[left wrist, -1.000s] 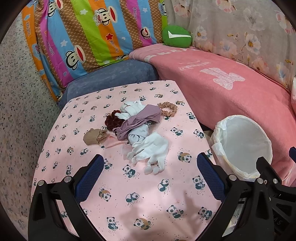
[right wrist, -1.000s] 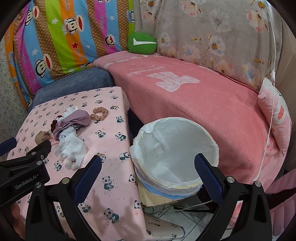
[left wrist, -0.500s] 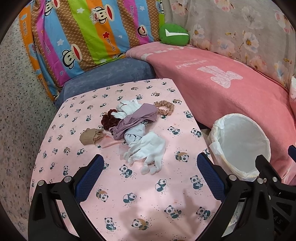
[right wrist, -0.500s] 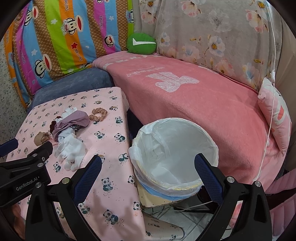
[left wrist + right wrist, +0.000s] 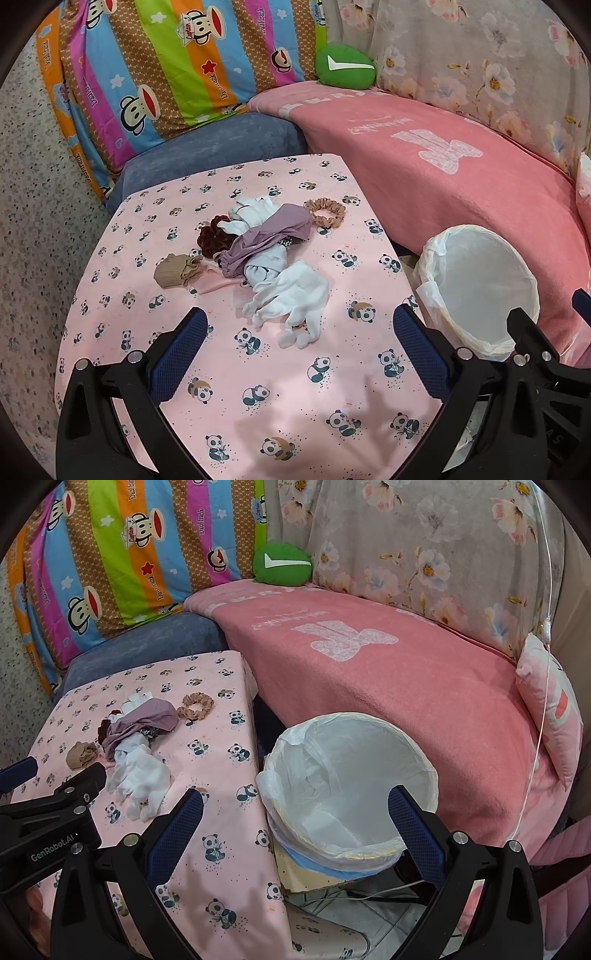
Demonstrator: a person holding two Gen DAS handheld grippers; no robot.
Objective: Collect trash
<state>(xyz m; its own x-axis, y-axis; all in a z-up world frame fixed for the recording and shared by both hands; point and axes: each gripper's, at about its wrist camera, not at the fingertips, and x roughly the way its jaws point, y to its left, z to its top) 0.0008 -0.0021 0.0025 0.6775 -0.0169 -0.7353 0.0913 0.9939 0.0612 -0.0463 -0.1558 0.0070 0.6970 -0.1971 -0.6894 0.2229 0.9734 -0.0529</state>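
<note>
Left view, pile: gloves [image 5: 291, 299], mauve cloth [image 5: 266, 236], dark red scrunchie [image 5: 208, 236], tan wad [image 5: 173, 271] and peach scrunchie [image 5: 325, 212] lie bunched at frame centre on the panda cloth [image 5: 258, 387].
Left view, claw: left gripper [image 5: 295, 350] is spread wide, holding nothing, low in frame; the glove fingertips reach in between its pads [image 5: 177, 354].
Left view, surroundings: bin [image 5: 476, 291] with a white liner sits right of centre, off the table edge; pink blanket [image 5: 443, 166] fills the upper right, green cushion [image 5: 345, 66] at top, striped pillow [image 5: 147, 74] upper left.
Left view, room: bare panda cloth lies across the bottom and left of the pile.
Right view, claw: right gripper [image 5: 295, 827] is spread wide and holds nothing, framing the bin [image 5: 351, 782] at lower centre.
Right view, obstacles: the left gripper's black body [image 5: 48, 812] crosses the lower left, touching the pile's near edge in the frame.
Right view, edges: table edge runs down the middle, just beside the bin; cables [image 5: 369, 895] lie on the floor below.
</note>
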